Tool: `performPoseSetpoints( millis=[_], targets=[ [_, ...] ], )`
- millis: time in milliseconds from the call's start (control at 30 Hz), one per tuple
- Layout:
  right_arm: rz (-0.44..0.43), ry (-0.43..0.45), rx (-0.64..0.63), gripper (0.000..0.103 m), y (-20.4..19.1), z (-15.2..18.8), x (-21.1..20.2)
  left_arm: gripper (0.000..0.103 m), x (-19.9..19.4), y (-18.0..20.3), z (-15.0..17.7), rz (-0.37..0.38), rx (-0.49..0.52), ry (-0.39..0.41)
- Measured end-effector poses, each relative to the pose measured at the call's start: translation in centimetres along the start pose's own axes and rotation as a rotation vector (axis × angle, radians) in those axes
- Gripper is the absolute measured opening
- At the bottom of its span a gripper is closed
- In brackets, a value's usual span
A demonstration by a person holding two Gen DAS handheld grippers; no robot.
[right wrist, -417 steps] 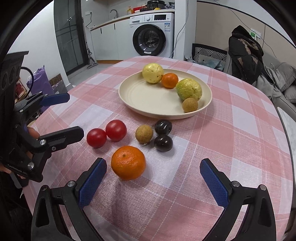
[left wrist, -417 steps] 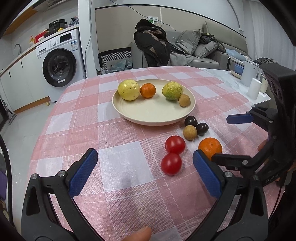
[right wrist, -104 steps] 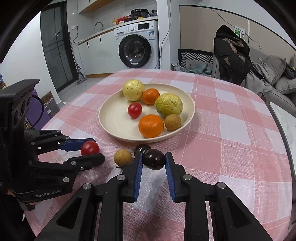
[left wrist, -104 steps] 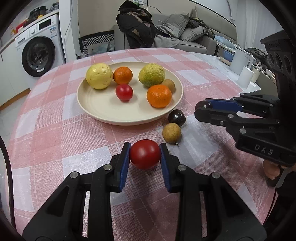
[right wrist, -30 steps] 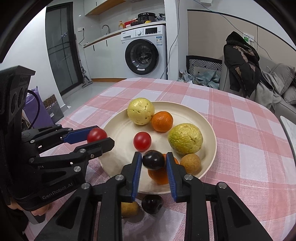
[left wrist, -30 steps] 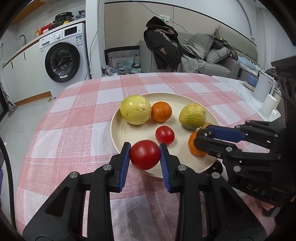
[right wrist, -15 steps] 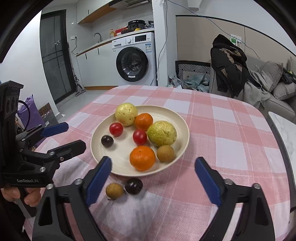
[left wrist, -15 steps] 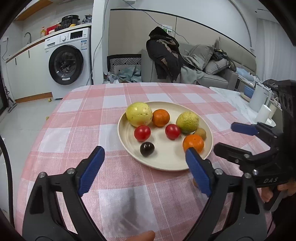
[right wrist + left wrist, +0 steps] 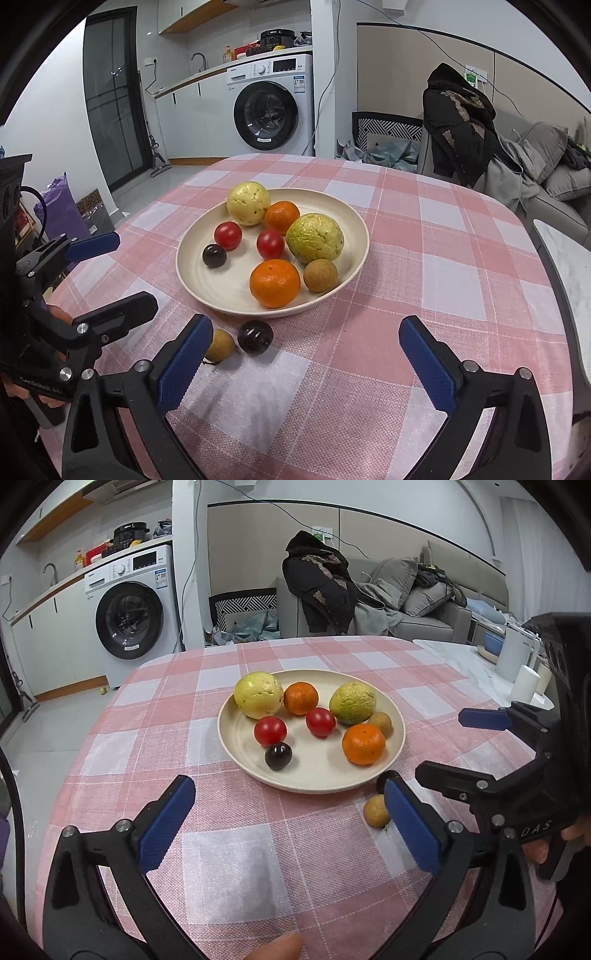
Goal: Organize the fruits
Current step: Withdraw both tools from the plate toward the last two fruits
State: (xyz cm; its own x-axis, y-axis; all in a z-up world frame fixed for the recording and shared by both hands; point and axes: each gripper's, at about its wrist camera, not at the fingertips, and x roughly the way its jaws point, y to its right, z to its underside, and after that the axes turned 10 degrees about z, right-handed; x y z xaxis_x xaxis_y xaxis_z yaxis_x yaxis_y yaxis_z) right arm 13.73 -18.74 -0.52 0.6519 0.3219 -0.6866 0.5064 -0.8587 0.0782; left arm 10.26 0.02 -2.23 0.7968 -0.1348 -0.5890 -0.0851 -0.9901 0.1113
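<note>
A cream plate (image 9: 229, 738) (image 9: 354, 225) holds two red tomatoes (image 9: 270, 731) (image 9: 228, 235), two oranges (image 9: 363, 744) (image 9: 274, 283), a yellow fruit (image 9: 258, 695), a green fruit (image 9: 314, 238), a brown longan (image 9: 320, 274) and a dark passion fruit (image 9: 278, 755) (image 9: 214, 255). On the cloth in front of the plate lie a brown longan (image 9: 375, 811) (image 9: 221, 345) and a dark passion fruit (image 9: 255, 337), which is partly hidden in the left wrist view (image 9: 381, 777). My left gripper (image 9: 288, 823) is open and empty. My right gripper (image 9: 306, 360) is open and empty, just right of the loose fruits.
The round table has a pink checked cloth (image 9: 236, 878). A white kettle and cup (image 9: 517, 664) stand on a marble side surface at the right. A washing machine (image 9: 273, 110) and a sofa with clothes (image 9: 369, 590) are beyond the table.
Both grippers have drawn slightly nearer the plate; both stay open and empty. A second earlier they held the tomato and passion fruit now lying in the plate.
</note>
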Motion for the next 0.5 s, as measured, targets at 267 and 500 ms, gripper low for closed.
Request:
performPoseSetpoints(
  millis=[267,500],
  targets=[
    [-0.003,-0.023,-0.013,0.103,0.4,0.5,0.0,0.102,0.6,0.9,0.6,0.006,0.022,-0.03],
    [0.007,-0.051,-0.011,0.103,1.0,0.7,0.6,0.102,1.1,1.3,0.8,0.018,0.032,-0.05]
  ],
)
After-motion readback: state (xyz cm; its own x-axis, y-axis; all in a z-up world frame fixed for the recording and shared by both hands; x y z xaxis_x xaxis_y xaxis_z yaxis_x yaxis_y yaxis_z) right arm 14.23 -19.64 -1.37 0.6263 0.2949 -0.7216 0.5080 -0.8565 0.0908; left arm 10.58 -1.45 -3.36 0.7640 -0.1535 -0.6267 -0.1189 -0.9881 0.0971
